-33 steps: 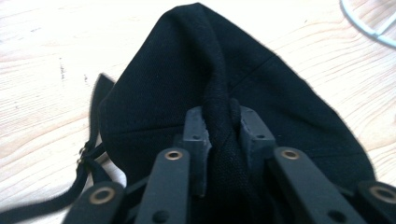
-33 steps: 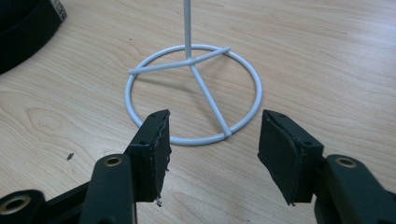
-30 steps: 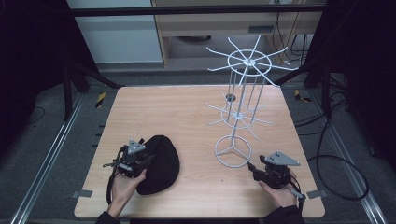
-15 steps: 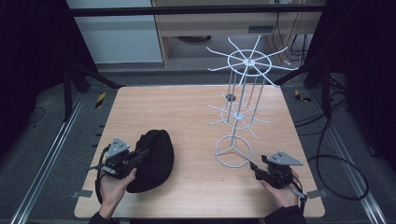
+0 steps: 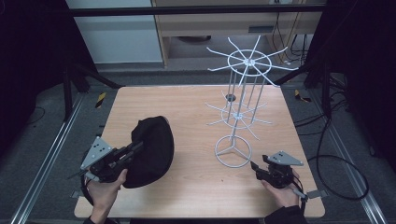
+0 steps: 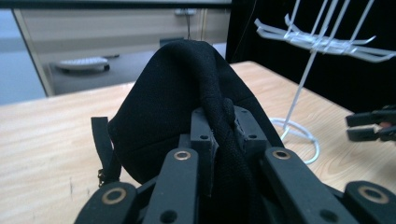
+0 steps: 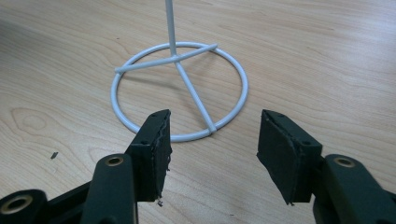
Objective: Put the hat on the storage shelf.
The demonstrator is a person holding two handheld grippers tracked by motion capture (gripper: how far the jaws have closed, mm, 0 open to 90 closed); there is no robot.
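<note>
Wooden table (image 5: 196,105), item: black cap (image 5: 152,149) at our left, its edge clamped in our left gripper (image 5: 133,150); white wire rack (image 5: 238,116) stands to its right, nearer our empty, spread right gripper (image 5: 253,165).

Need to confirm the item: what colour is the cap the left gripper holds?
Plain black cap, clearest in the left gripper view.
</note>
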